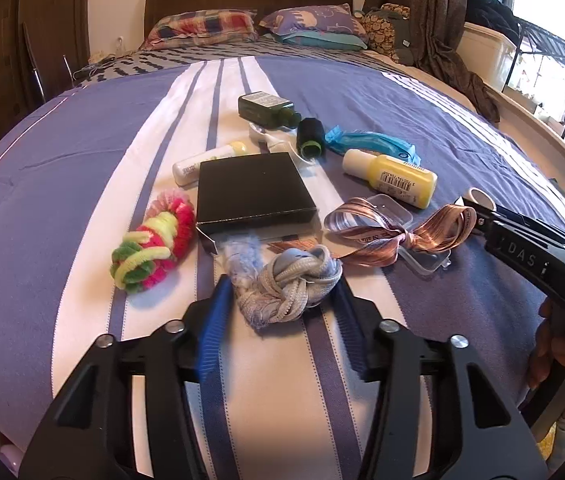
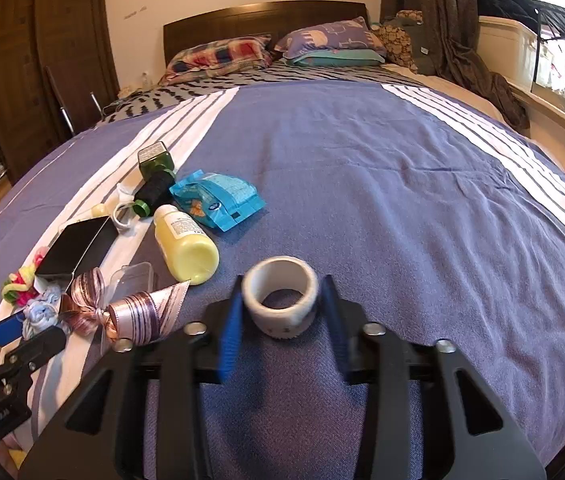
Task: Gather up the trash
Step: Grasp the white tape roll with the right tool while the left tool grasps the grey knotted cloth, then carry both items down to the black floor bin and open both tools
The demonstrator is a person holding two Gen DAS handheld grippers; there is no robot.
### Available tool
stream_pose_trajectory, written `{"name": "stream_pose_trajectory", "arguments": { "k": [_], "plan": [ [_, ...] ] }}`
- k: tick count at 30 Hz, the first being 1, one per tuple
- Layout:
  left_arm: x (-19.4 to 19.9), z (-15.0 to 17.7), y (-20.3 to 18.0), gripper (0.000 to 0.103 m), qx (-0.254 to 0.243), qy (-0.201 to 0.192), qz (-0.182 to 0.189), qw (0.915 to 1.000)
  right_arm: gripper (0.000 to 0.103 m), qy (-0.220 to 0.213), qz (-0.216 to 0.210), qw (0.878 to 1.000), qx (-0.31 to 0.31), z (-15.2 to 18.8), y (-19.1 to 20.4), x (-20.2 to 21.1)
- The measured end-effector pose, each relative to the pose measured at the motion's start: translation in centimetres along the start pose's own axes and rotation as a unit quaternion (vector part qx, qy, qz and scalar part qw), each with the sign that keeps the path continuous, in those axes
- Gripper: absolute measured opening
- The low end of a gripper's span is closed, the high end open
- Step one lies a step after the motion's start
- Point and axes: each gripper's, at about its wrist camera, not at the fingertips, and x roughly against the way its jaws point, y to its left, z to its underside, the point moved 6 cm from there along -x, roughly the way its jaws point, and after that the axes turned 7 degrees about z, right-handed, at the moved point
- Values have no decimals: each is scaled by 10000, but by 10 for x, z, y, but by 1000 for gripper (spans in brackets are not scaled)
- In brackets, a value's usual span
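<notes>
Readable txt: "DAS" in raised letters on the right gripper [image 1: 478, 210] body in left wrist view; yellow bottle [image 1: 396, 178] has a barcode w/ digits too small to read; other labels are illegible.

Bedspread [image 2: 362, 168]: woven cloth, matt, lightly creased.
Headboard [image 2: 266, 16]: dark wood, smooth, faint sheen.
Box [image 1: 252, 188]: black card, matt.
Yellow bottle [image 2: 186, 246]: plastic, smooth, slight gloss; paper label.
Green bottle [image 1: 266, 108]: glossy, translucent.
Ribbon [image 1: 394, 232]: satin, shiny, striped.
Clear case [image 1: 392, 208]: transparent hard plastic, glossy.
Knotted cord [image 1: 294, 280]: braided fabric, frayed, matt.
Pipe cleaners [image 1: 154, 248]: fuzzy.
Tape roll [image 2: 280, 296]: paper-like, matt.
Blue packet [image 2: 218, 196]: glossy film, crinkled.
Gripper frames: matt black plastic, metal bolts; fingers [image 1: 212, 332] ribbed blue.
</notes>
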Motion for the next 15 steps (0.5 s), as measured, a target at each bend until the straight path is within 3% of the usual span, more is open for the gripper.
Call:
{"name": "stream_pose_trajectory", "arguments": {
  "k": [4,15],
  "plan": [
    [5,3,2,35,18,-4,12,10000,34,-25,53,9999,86,3,1,3],
    [46,41,5,27,91,21,80,9999,34,-65,-38,9998,192,38,2,60]
  ]
}}
